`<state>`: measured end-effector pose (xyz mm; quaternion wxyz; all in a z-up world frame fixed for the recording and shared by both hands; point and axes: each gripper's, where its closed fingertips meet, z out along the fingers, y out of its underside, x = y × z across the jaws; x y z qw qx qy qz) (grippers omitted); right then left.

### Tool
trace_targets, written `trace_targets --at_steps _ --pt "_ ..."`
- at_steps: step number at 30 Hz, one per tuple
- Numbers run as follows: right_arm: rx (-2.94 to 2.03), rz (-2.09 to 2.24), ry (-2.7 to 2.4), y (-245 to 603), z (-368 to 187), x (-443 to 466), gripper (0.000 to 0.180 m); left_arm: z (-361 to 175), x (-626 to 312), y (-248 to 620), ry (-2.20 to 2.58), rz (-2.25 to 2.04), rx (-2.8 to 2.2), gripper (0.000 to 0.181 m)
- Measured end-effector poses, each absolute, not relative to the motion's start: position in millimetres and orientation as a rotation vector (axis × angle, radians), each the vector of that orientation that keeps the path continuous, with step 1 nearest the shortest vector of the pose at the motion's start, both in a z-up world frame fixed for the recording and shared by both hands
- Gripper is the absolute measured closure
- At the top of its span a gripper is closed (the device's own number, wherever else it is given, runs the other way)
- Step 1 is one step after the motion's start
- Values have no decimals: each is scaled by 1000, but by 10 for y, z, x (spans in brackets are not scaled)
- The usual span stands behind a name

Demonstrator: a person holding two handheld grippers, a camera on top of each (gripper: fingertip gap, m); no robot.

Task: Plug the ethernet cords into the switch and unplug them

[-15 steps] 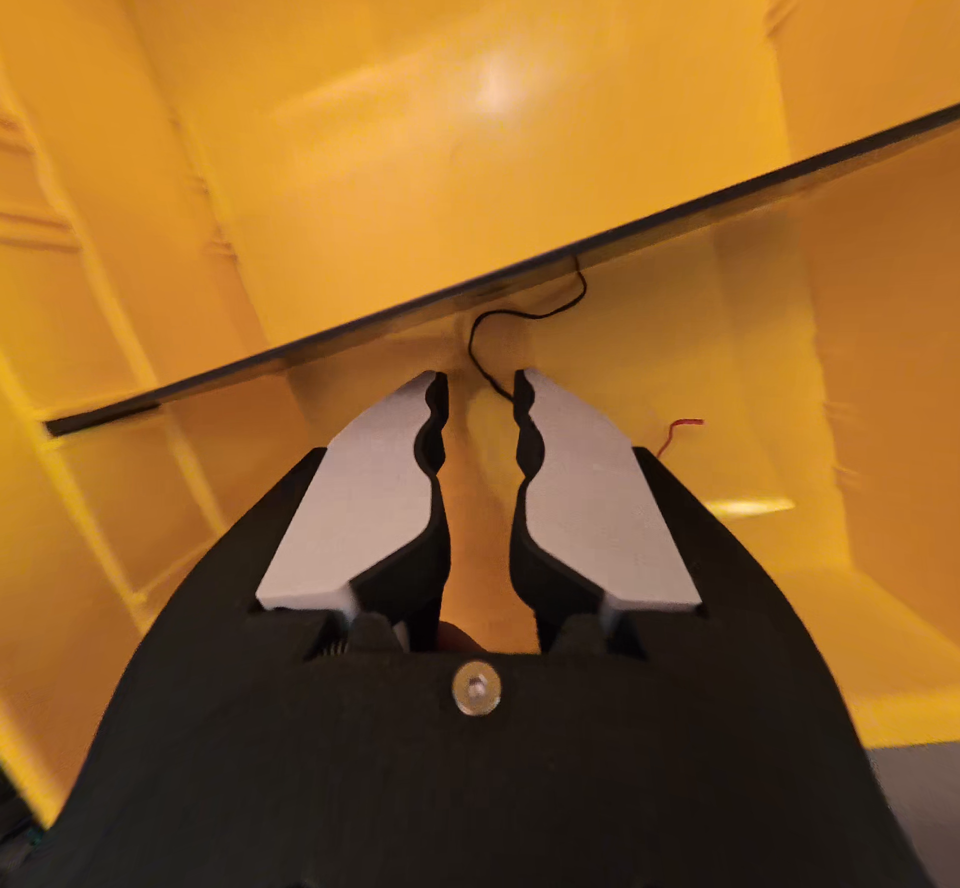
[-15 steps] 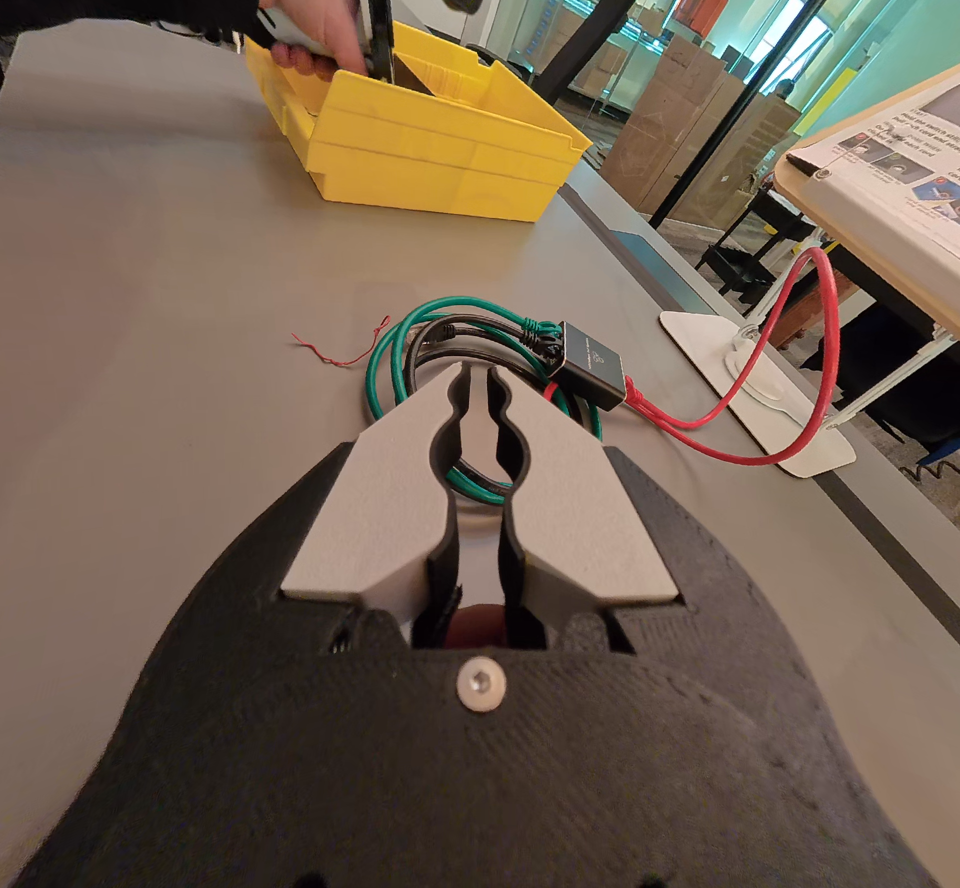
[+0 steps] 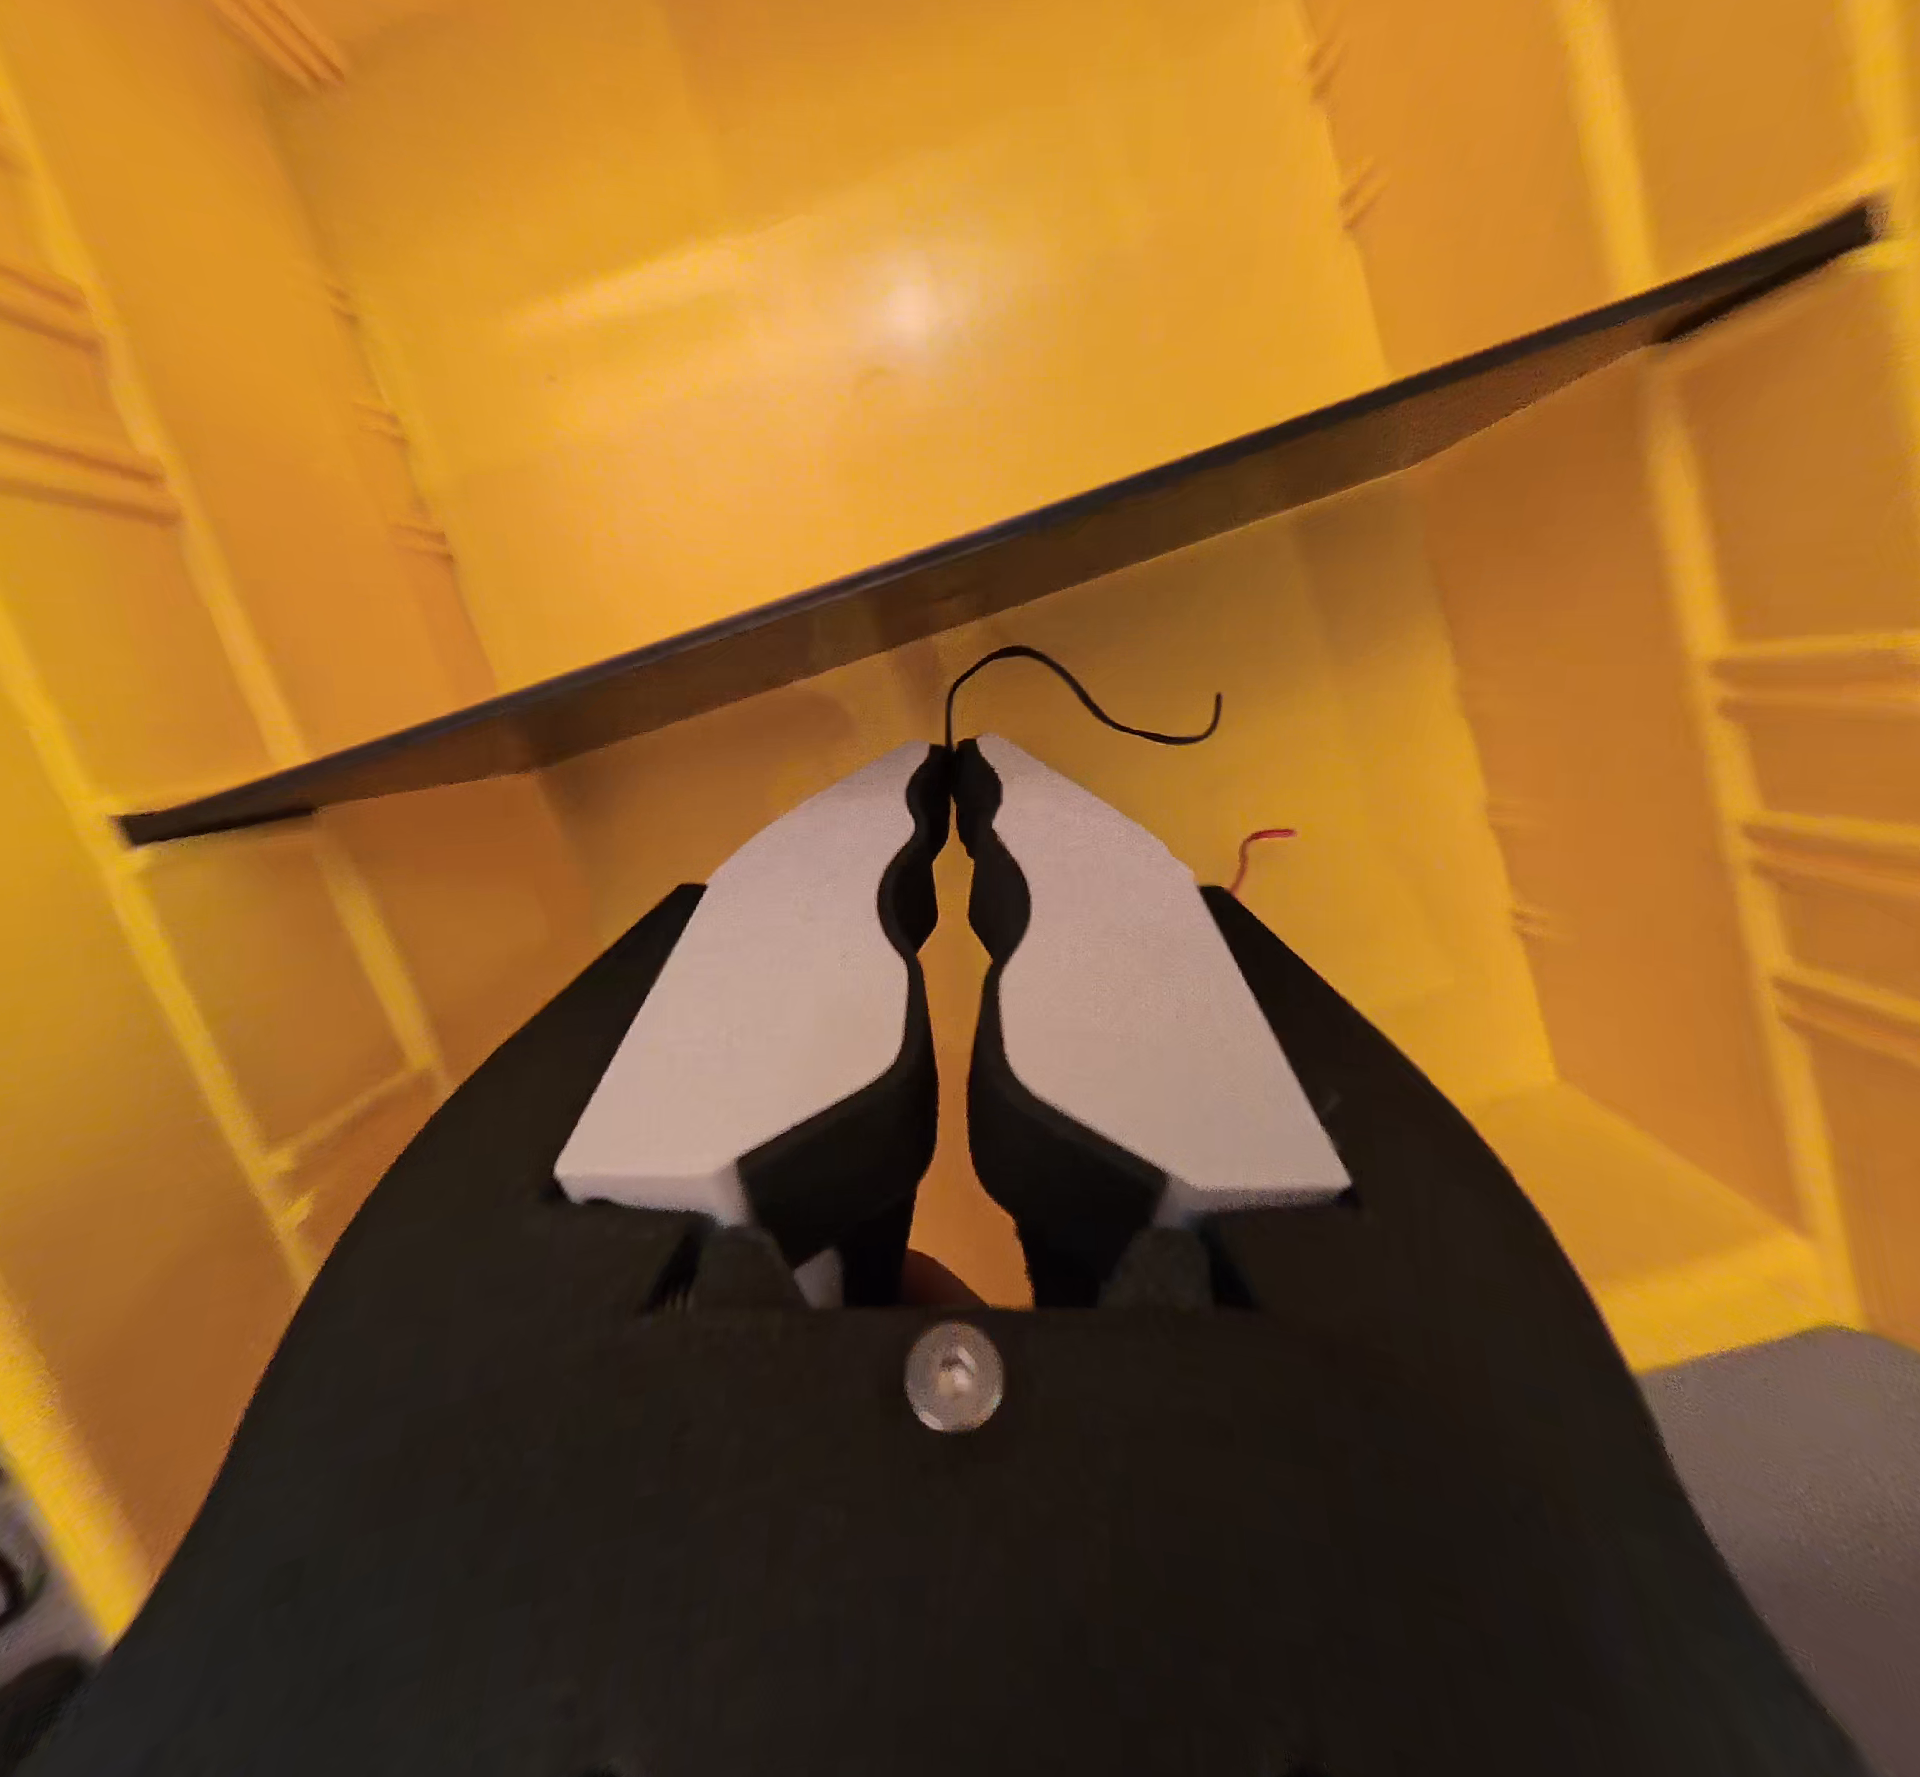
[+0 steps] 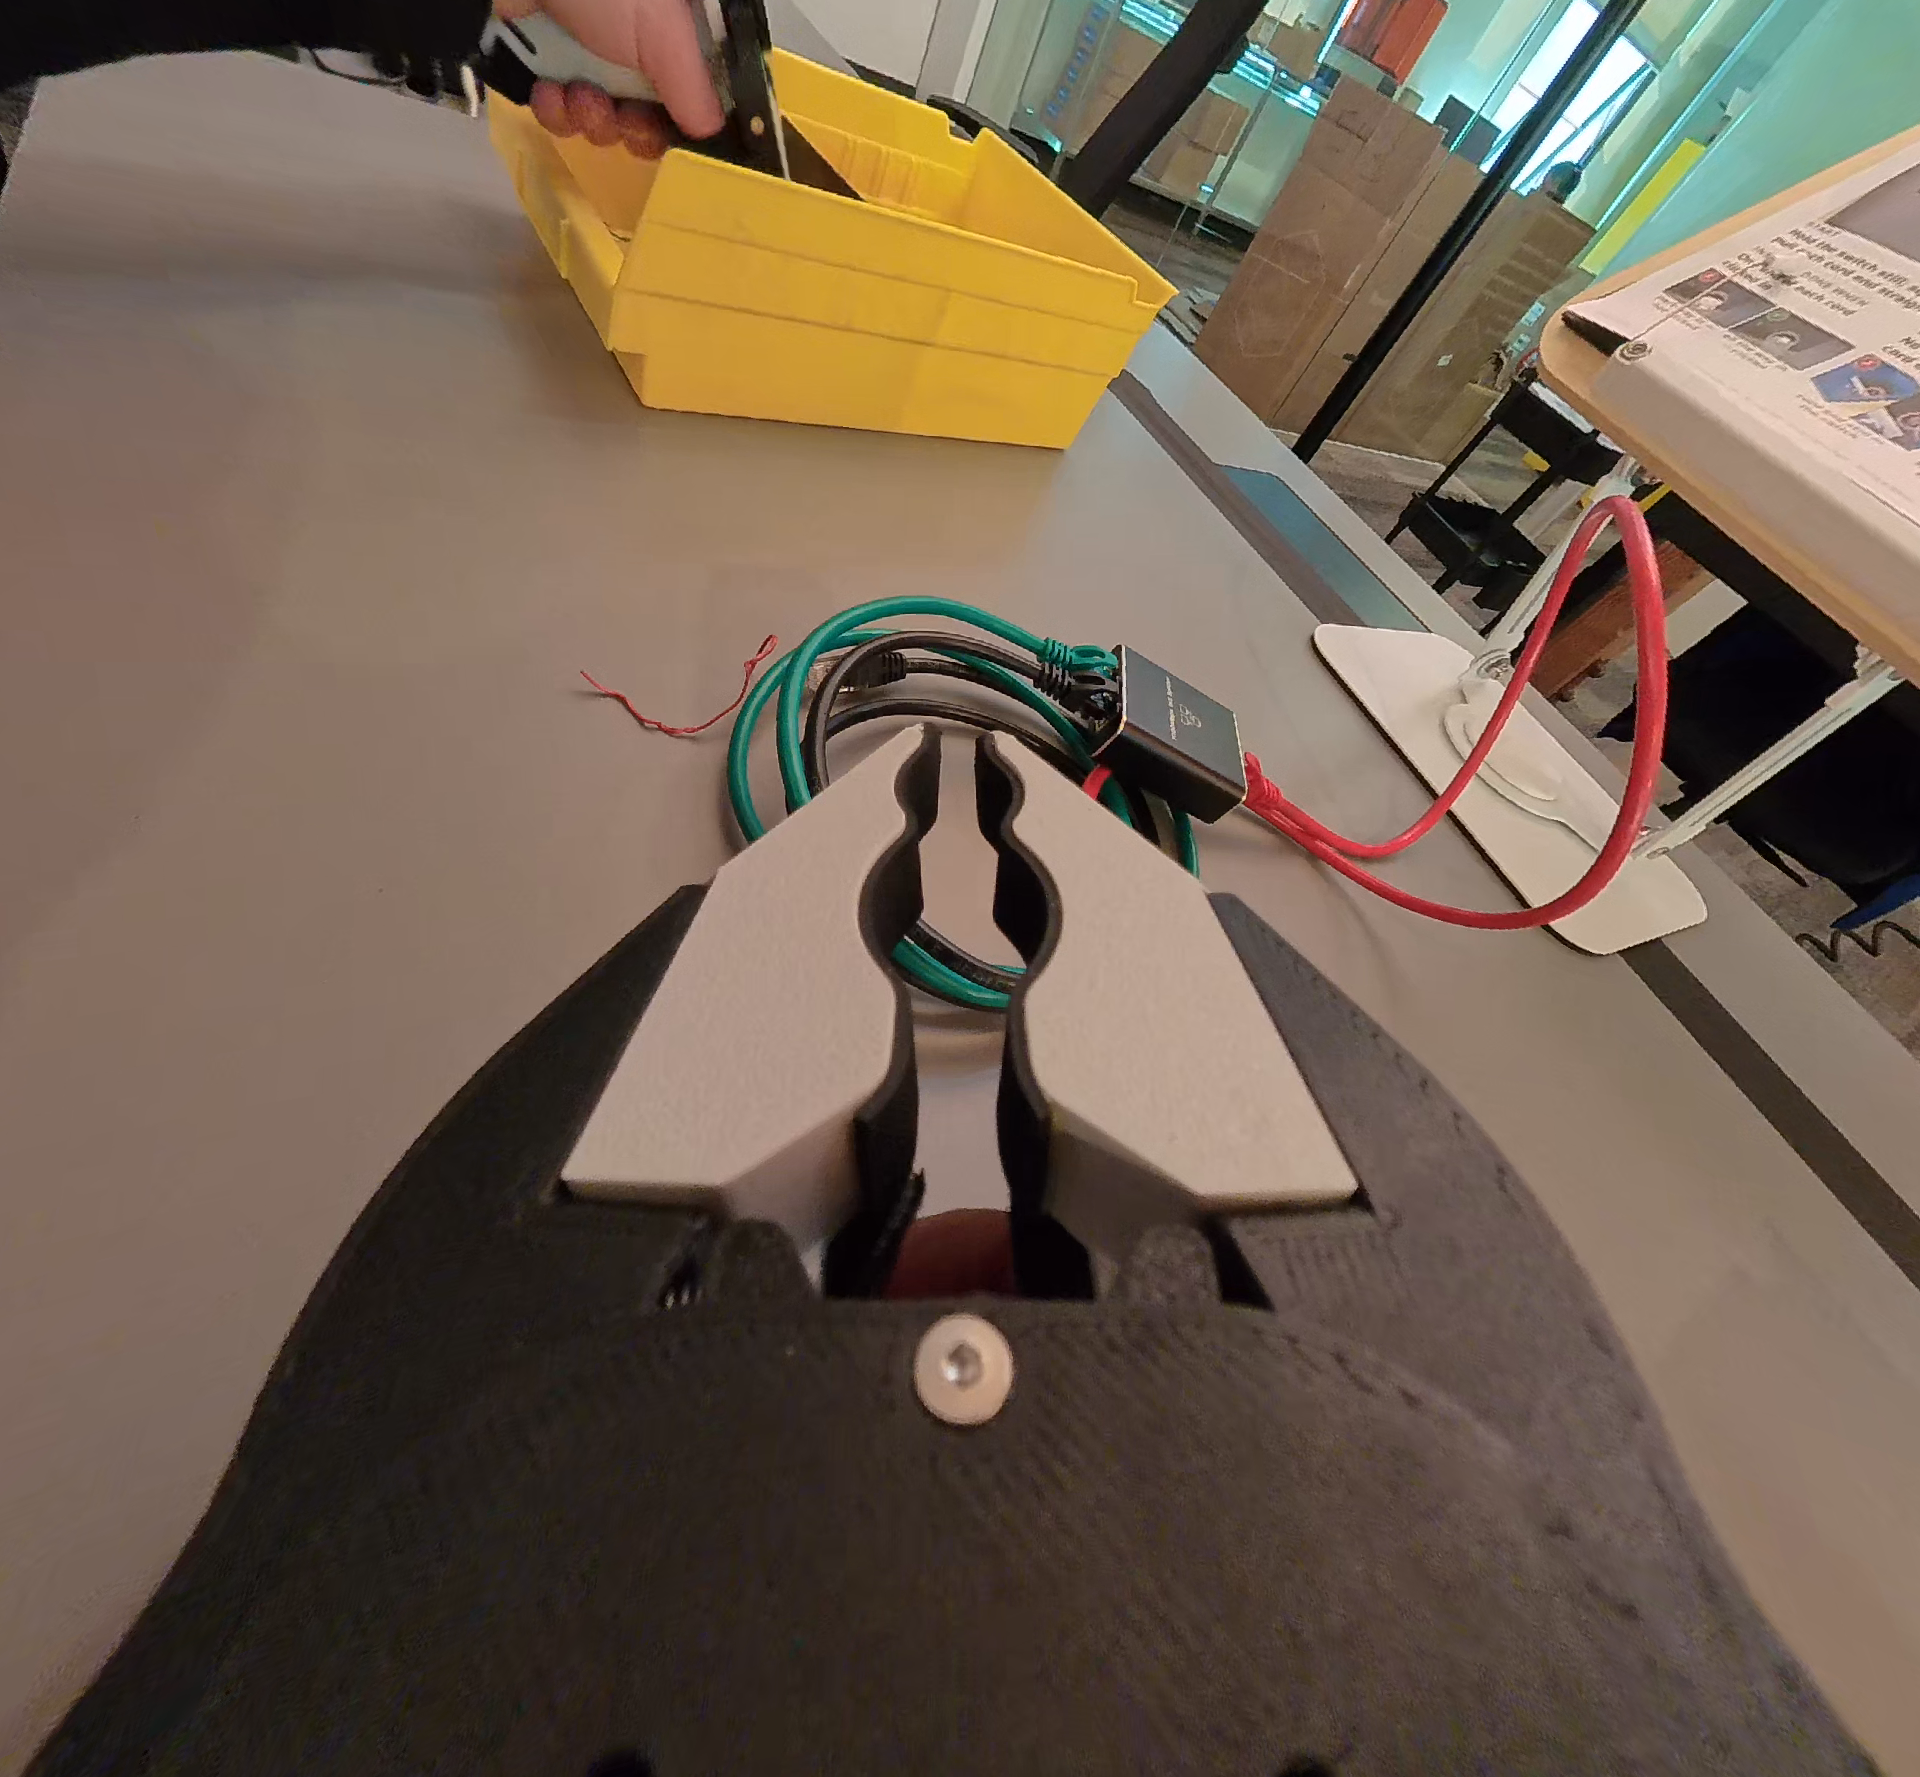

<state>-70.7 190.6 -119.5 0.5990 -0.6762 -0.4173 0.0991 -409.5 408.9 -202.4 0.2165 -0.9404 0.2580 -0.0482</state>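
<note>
Inside the yellow bin point(image 3: 935, 293) the left gripper point(image 3: 954, 759) pinches a thin black twist tie point(image 3: 1081, 688), while the right gripper point(image 4: 956, 751), slightly parted and empty, hovers over limp, light ethernet cords point(image 4: 831, 688) beside the switch point(image 4: 1174, 740), best gripped at their stiff plugs.

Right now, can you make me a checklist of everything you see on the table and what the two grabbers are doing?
Surface: grey table, mostly bare.
Job's things: black switch lying on the table.
Clutter: yellow bin with a black divider; thin red wire loose on the table, another red wire in the bin.
Grippers: left gripper inside the bin, shut on a thin black wire; right gripper open, holding nothing, above the coiled cords.
Cables: green cord and black cord plugged into the switch; red cord at its opposite side.
Surroundings: white stand base, cardboard boxes.
</note>
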Motion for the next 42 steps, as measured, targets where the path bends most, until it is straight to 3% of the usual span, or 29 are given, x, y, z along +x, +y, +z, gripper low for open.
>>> trace_targets --at_steps 1,11,21,25,27,32,42 --pt "-1569 231 -968 1909 -1197 -707 176 -1935 -4073 4091 726 -138 -2563 180" --pt "-1573 230 -975 1912 -1218 -724 175 -741 -3217 3416 973 -333 -2147 180" --pt "-1566 223 -986 1889 -1210 -737 175 -1670 -2156 2581 1420 -295 -2150 173" --pt "-1565 217 -993 1880 -1215 -740 175 -1716 -2102 2607 1445 -226 -2080 150" --pt "-1565 218 -992 1879 -1215 -732 175 -1456 -2227 2692 1394 -182 -2038 141" --pt "-1572 228 -990 1889 -1231 -735 175 -820 -3090 3173 1144 -56 -2057 144" --pt "-1589 218 -1031 1893 -1316 -807 175 -1761 -3967 3465 1290 65 -2504 146"
